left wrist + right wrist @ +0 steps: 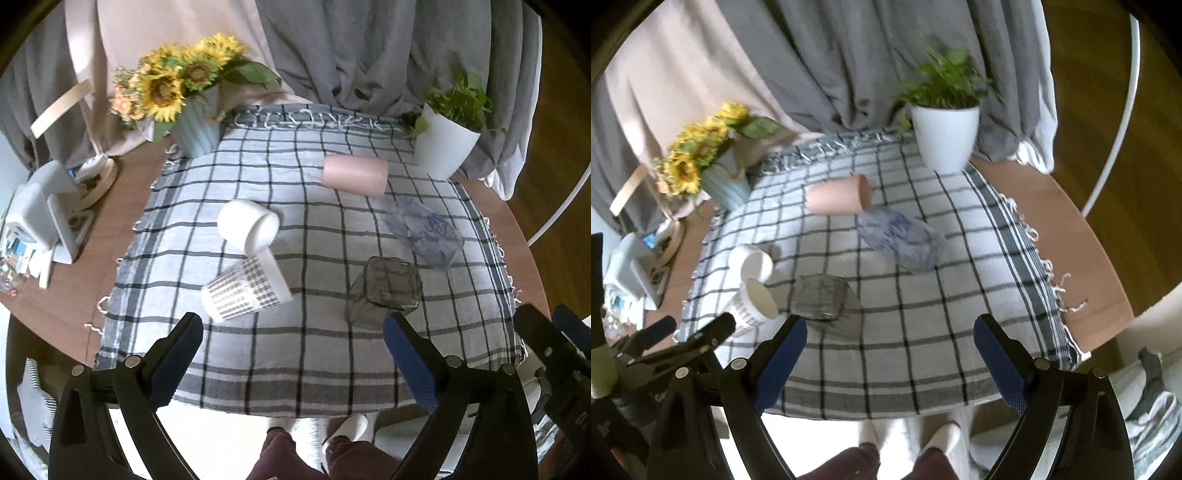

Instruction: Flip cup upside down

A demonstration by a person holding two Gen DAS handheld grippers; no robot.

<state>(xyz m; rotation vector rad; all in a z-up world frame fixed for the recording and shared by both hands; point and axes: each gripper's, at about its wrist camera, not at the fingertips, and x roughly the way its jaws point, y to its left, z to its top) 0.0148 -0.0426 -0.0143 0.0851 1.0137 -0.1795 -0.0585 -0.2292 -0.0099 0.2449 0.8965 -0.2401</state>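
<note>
cups (246,229) on their sides, blue lettering unreadable

Blue print on the clear cup (424,232) lying on the checked cloth (295,362) is too blurred to read, as are pale letters on the left gripper (683,332).

5 cups (248,230) on their sides; 2 potted plants (445,147); 1 checked cloth (295,369); 2 claws (291,325).

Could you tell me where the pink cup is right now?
The pink cup lies on its side at the far end of the checked cloth, beside the white plant pot.
</note>
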